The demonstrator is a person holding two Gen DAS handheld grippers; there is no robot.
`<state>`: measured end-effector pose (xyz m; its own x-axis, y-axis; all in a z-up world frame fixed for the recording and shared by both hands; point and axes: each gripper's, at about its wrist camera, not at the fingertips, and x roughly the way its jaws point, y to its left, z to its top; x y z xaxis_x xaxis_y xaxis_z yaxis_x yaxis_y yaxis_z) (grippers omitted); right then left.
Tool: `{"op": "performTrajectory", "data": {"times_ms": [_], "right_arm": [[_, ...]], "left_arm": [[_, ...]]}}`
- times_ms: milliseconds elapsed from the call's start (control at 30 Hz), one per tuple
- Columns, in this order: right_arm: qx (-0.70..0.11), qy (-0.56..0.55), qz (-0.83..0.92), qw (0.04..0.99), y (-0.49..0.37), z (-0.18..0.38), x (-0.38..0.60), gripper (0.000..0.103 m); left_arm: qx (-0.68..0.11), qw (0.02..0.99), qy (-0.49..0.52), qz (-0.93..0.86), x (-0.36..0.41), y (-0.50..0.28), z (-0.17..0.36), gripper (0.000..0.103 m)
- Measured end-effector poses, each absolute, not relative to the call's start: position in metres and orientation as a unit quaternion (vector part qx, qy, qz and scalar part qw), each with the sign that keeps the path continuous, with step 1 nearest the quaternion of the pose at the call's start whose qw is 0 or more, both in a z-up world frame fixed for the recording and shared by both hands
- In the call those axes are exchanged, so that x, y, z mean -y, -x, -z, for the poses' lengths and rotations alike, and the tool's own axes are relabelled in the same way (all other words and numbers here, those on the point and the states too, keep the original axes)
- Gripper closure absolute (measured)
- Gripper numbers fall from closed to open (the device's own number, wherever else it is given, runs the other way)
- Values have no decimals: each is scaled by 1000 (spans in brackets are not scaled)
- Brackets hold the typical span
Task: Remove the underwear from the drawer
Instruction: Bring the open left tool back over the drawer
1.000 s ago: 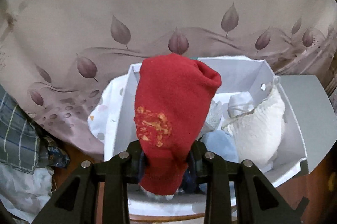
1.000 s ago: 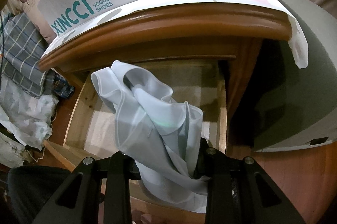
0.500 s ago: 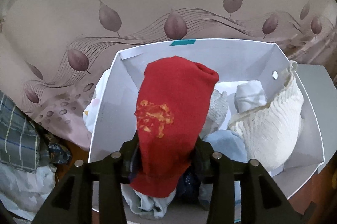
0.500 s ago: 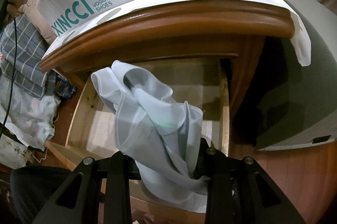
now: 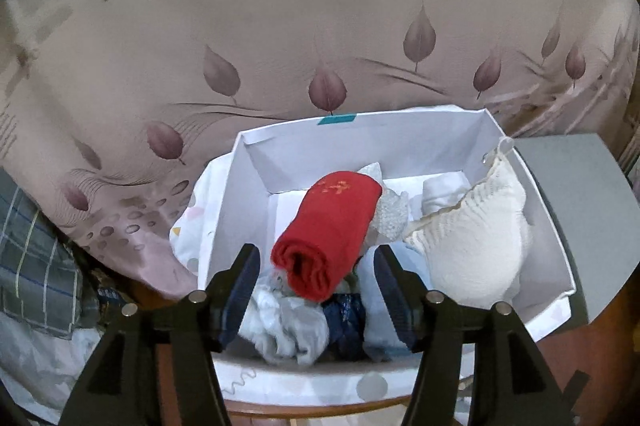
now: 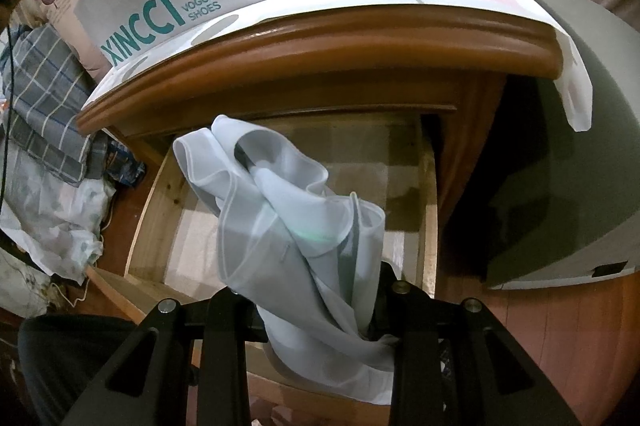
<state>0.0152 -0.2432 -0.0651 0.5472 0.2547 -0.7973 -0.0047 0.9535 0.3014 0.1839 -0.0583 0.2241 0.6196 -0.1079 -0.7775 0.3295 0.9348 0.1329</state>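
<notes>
Underwear is in two places now: a red roll (image 5: pixel 330 236) lies in the white box (image 5: pixel 256 194) on the table (image 6: pixel 320 50), on top of other folded pieces, and a pale grey pair (image 6: pixel 296 226) hangs over the open drawer (image 6: pixel 160 202). The left tool (image 5: pixel 316 282) is letting go, its jaws opening, with the roll's near end between the pads but no pad pressing it. The right tool (image 6: pixel 316 310) is clenched on the grey pair, whose loose folds stand up in front of the camera. Risks from here are modest, I judge. The roll rests high on an uneven heap, leaning on a white knit piece (image 5: pixel 390 212), so a brush from the left pads as they back out could tip it or unroll it. The grey fabric is thin and slippery-looking and is held only by its lower bunch; a quick swing toward the box could let it slide free, or its trailing folds could catch the table's lip. The box already looks full on its right side, where a cream piece (image 5: pixel 472 246) drapes over the wall, so another drop may spill.
</notes>
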Motion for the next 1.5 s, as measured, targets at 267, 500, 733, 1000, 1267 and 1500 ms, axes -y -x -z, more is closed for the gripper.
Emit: {"op": "performTrajectory", "data": {"times_ms": [267,500,733,1000,1267,1500], "right_arm": [[-469,-122,-78,871,-15,64,241,73],[-470,-119,-81,871,-14,66,240,73],[-469,-117,-81,872,-13,66,239,73],[-458,-74,-87,882,-9,62,225,73],[-467,-66,-83,878,-8,55,217,75],[-457,-59,-75,884,-8,32,209,77]], "left_arm": [[-384,907,-138,100,33,-120,-225,42],[-369,910,-174,72,12,-56,-182,42],[-408,900,-148,44,-15,-21,-102,42],[-417,901,-120,-17,-40,-24,-47,42],[-418,903,-102,-4,-47,-31,-28,42],[-438,897,-62,7,-53,-40,-20,42]]}}
